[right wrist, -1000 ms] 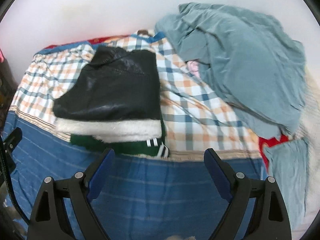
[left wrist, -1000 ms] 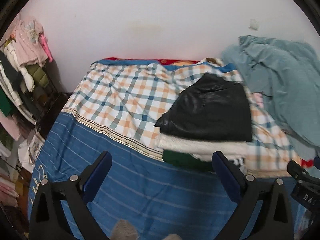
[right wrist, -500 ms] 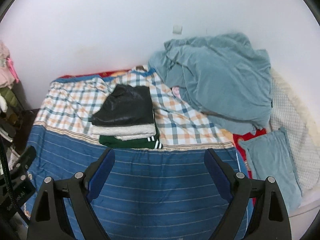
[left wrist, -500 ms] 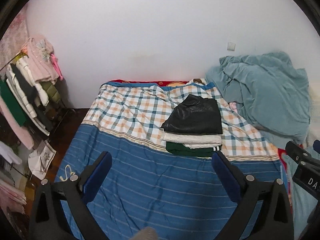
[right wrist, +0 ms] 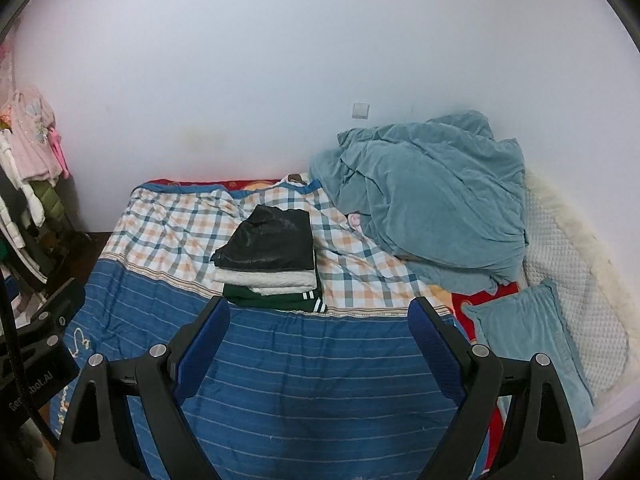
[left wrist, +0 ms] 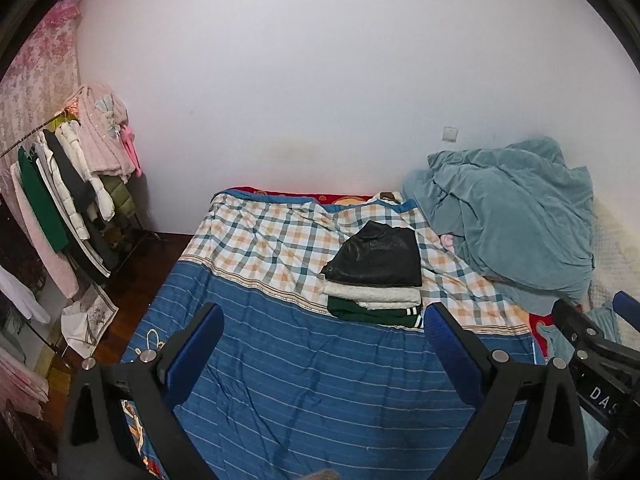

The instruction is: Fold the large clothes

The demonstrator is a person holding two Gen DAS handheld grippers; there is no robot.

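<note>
A stack of folded clothes sits on the bed: a black shiny garment [left wrist: 376, 256] on top, a white fuzzy one [left wrist: 372, 294] under it, a dark green one with white stripes [left wrist: 372, 314] at the bottom. The stack also shows in the right wrist view [right wrist: 268, 246]. My left gripper [left wrist: 324, 320] is open and empty, well back from the stack above the blue striped sheet [left wrist: 304, 380]. My right gripper [right wrist: 320, 316] is open and empty, also held back from the stack.
A crumpled teal blanket [right wrist: 432, 200] lies at the bed's far right, with a teal pillow [right wrist: 528, 340] and a white quilted cover [right wrist: 576, 272] beside it. A clothes rack [left wrist: 68, 200] with hanging garments stands left of the bed. A white wall is behind.
Both grippers have pulled back and up from the bed. The folded stack now looks much smaller and farther away. Both stay open and empty.
</note>
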